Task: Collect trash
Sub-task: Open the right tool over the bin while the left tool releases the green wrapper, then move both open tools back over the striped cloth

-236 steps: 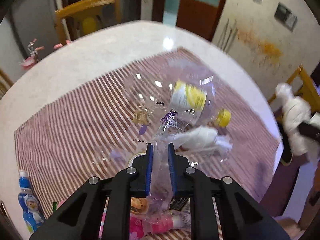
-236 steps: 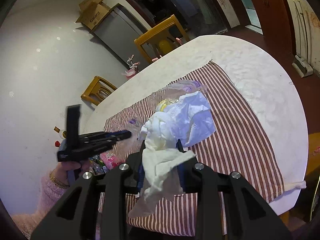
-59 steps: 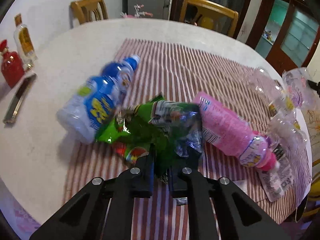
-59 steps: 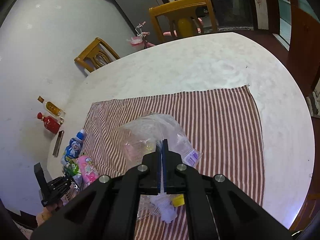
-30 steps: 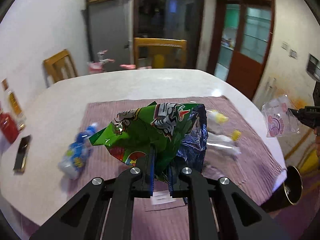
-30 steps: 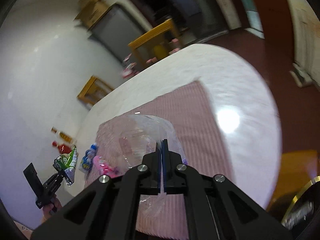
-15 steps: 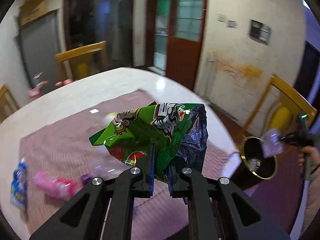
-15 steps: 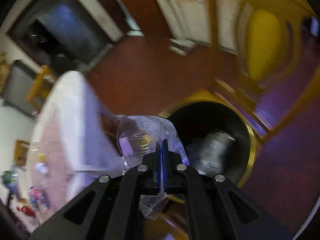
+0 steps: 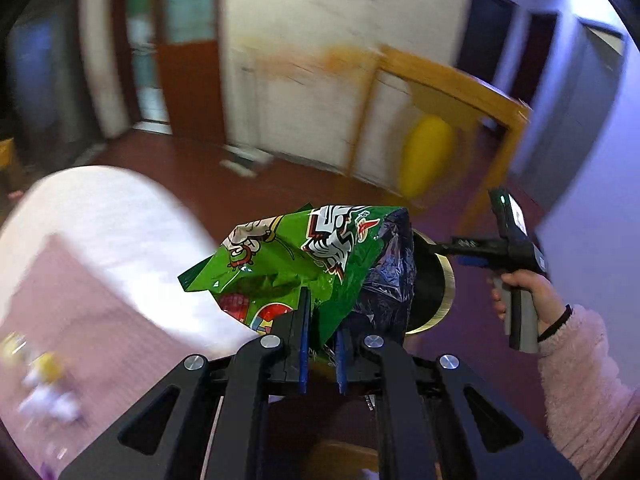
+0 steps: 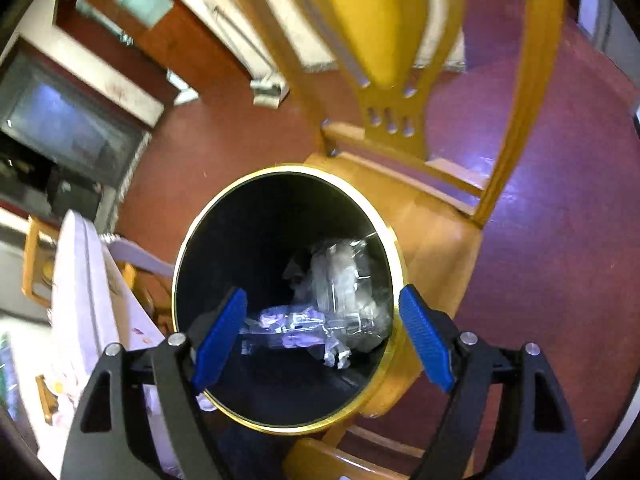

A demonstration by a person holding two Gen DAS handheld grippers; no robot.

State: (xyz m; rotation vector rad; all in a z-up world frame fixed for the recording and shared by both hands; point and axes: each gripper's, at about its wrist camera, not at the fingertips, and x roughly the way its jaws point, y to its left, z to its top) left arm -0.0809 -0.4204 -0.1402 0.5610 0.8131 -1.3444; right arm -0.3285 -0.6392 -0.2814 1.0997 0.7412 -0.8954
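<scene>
Our right gripper (image 10: pixel 320 336) hangs directly above the black, gold-rimmed trash bin (image 10: pixel 394 280), pointing steeply down into it. Its jaws are opening, with nothing pinched between the blue pads (image 10: pixel 426 338). A clear plastic bag (image 10: pixel 344 280) and more crumpled clear plastic lie below the gripper inside the bin, already clear of the fingers.

Our left gripper (image 9: pixel 320 344) is clamped tight on the lower edge of a green snack wrapper (image 9: pixel 288 256), which stands up above and ahead of the fingertips. In the left wrist view the bin (image 9: pixel 442 288) sits just beyond the wrapper to the right, mostly hidden behind it, and the right gripper (image 9: pixel 460 246) is over its mouth, held by a hand (image 9: pixel 528 296) in a fluffy pink sleeve.

We see three risks here:

- The two grippers are crowding the same opening, so if we bring the left one in before the right one leaves, they may knock together or nudge the bin, which stands against a yellow wooden chair (image 10: pixel 440 232).
- The wrapper is light and crinkled, and it blocks our view of the rim. Letting go too early could drop it on the red floor (image 10: pixel 560 240) or against the edge of the table (image 9: pixel 120 216) to our left.
- The foil might also cling to a pad as the jaws part.
</scene>
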